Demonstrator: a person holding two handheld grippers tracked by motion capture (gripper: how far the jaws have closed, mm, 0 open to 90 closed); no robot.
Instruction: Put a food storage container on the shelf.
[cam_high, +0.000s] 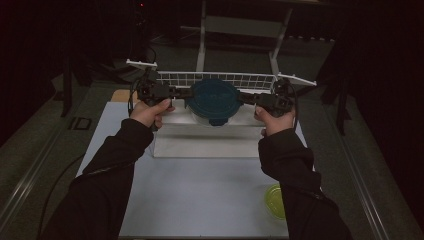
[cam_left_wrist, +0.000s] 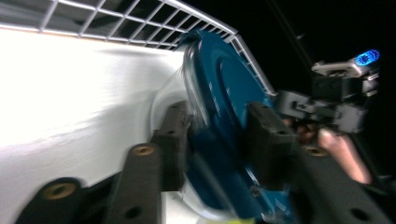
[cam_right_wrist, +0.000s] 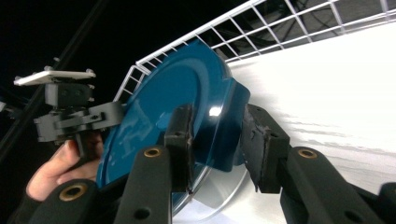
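A round clear container with a dark teal lid (cam_high: 214, 100) hangs between my two grippers, just in front of a white wire fence (cam_high: 220, 79). My left gripper (cam_high: 182, 93) grips its left rim. In the left gripper view, my gripper (cam_left_wrist: 219, 135) has one pad under the clear body and the other on the lid (cam_left_wrist: 219, 88). My right gripper (cam_high: 247, 97) grips the opposite rim. In the right gripper view, my gripper (cam_right_wrist: 217, 140) clamps the lid's (cam_right_wrist: 187, 88) edge beside a latch flap.
A white tray (cam_high: 200, 142) lies under the container on a pale mat (cam_high: 190, 195). A small green bowl (cam_high: 275, 200) sits near the front right, by the right sleeve. Dark floor and frame legs surround the table.
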